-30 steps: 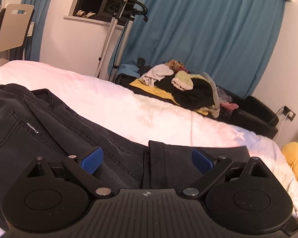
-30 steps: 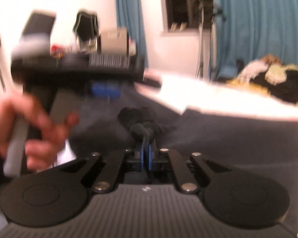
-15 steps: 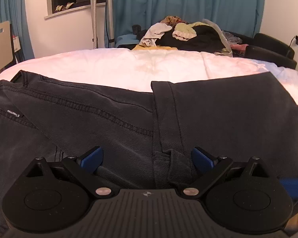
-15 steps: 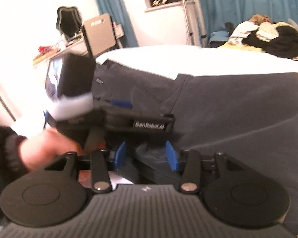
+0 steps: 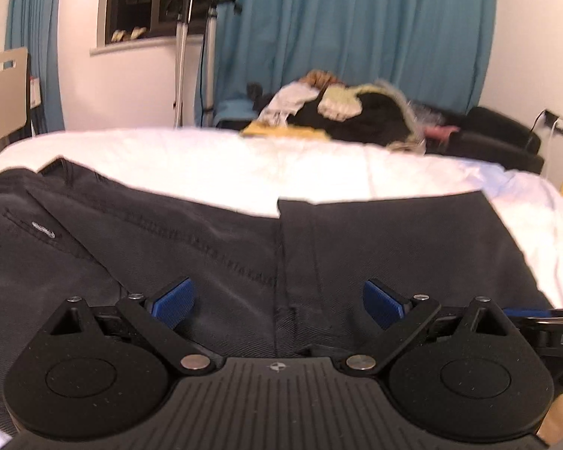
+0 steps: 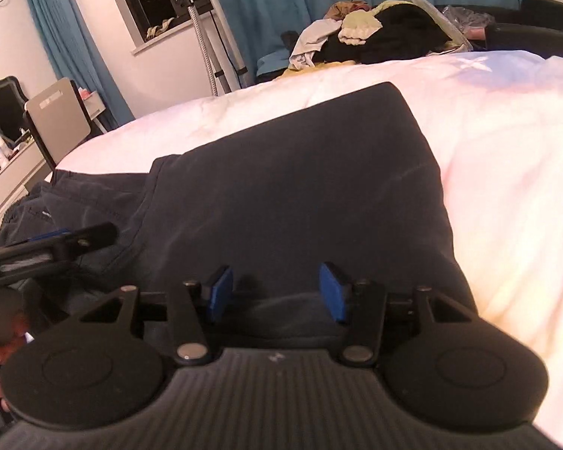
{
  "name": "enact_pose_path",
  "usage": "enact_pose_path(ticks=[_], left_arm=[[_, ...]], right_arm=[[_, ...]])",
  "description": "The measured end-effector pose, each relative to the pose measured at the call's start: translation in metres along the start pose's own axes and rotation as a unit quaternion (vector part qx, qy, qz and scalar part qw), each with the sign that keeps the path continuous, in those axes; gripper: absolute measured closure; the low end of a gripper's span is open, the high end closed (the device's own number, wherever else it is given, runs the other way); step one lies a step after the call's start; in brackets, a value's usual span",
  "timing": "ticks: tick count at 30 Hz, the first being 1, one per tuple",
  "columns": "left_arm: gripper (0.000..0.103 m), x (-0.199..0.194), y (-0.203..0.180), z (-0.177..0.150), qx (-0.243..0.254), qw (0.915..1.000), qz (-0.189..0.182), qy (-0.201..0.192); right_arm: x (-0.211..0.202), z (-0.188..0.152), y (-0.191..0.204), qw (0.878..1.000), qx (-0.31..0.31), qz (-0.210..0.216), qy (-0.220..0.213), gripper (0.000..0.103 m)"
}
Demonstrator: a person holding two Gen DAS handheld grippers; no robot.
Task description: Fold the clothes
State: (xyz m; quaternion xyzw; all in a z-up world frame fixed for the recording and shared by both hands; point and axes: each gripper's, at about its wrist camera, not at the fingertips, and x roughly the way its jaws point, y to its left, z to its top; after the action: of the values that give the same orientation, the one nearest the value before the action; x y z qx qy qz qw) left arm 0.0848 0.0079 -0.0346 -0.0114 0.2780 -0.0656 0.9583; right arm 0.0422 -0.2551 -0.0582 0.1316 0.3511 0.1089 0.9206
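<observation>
Left wrist view: dark grey jeans [image 5: 169,247] lie flat on the white bed [image 5: 244,165], long axis running side to side across the frame; waistband + back pocket w/ small label sit at the left, and a leg section folded over them covers the right half, its straight vertical edge near mid-frame. Left claw [image 5: 277,302] hangs low over the fabric right at that fold edge, blue pads spread wide, nothing between them, so released. Tip of the other tool pokes in at the far right. Behind the bed: teal curtains [image 5: 356,37], a heap of mixed clothes [image 5: 349,112] on a dark sofa [image 5: 503,138], a metal stand [image 5: 180,56] under the window, chair back at far left. Right wrist view: same jeans [image 6: 300,187], here the folded leg panel fills the centre, its far edge angled toward upper right, waistband end bunched at the left. Right claw [image 6: 276,290] is over the near part of the panel, jaws opening, pads apart, cloth beneath but not pinched between them. Left claw [image 6: 56,243] enters from the left edge over the waistband side, with part of a hand [image 6: 0,345] on its grip at lower left. Bed sheet [image 6: 506,168] bare to the right.
</observation>
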Motion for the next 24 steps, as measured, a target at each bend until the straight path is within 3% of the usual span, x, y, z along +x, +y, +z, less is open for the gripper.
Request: enact_pose_path(ticks=[3, 5, 6, 8, 9, 13, 15, 18, 24], left_arm=[[0.005, 0.003, 0.0, -0.004, 0.008, 0.9997, 0.019, 0.015], [0.005, 0.013, 0.0, -0.008, 0.011, 0.9986, 0.034, 0.038], [0.005, 0.017, 0.001, -0.011, 0.013, 0.9981, 0.037, 0.047], [0.005, 0.02, 0.003, -0.013, 0.015, 0.9977, 0.04, 0.054], [0.005, 0.019, 0.003, -0.013, 0.015, 0.9976, 0.04, 0.054], [0.005, 0.015, 0.003, -0.013, 0.009, 0.9976, 0.039, 0.056], [0.005, 0.015, 0.005, -0.013, 0.006, 0.9977, 0.037, 0.056], [0.005, 0.014, 0.006, -0.014, 0.002, 0.9978, 0.035, 0.056], [0.004, 0.019, 0.006, -0.014, 0.003, 0.9977, 0.034, 0.058]], right_arm=[[-0.007, 0.0, -0.005, 1.0, 0.021, 0.009, -0.016, 0.051], [-0.021, 0.003, -0.011, 0.997, 0.05, 0.009, -0.053, 0.051], [-0.033, 0.004, -0.014, 0.994, 0.065, -0.015, -0.088, 0.05], [-0.052, 0.007, -0.024, 0.983, 0.095, -0.066, -0.141, 0.036], [-0.056, 0.007, -0.032, 0.979, 0.119, -0.077, -0.148, 0.029], [-0.036, -0.008, -0.067, 0.968, 0.232, -0.063, -0.074, 0.024], [-0.023, -0.017, -0.077, 0.959, 0.278, -0.044, -0.038, 0.022], [-0.024, -0.021, -0.08, 0.949, 0.311, -0.005, -0.05, 0.02], [-0.039, -0.014, -0.067, 0.923, 0.325, 0.169, -0.118, 0.018]])
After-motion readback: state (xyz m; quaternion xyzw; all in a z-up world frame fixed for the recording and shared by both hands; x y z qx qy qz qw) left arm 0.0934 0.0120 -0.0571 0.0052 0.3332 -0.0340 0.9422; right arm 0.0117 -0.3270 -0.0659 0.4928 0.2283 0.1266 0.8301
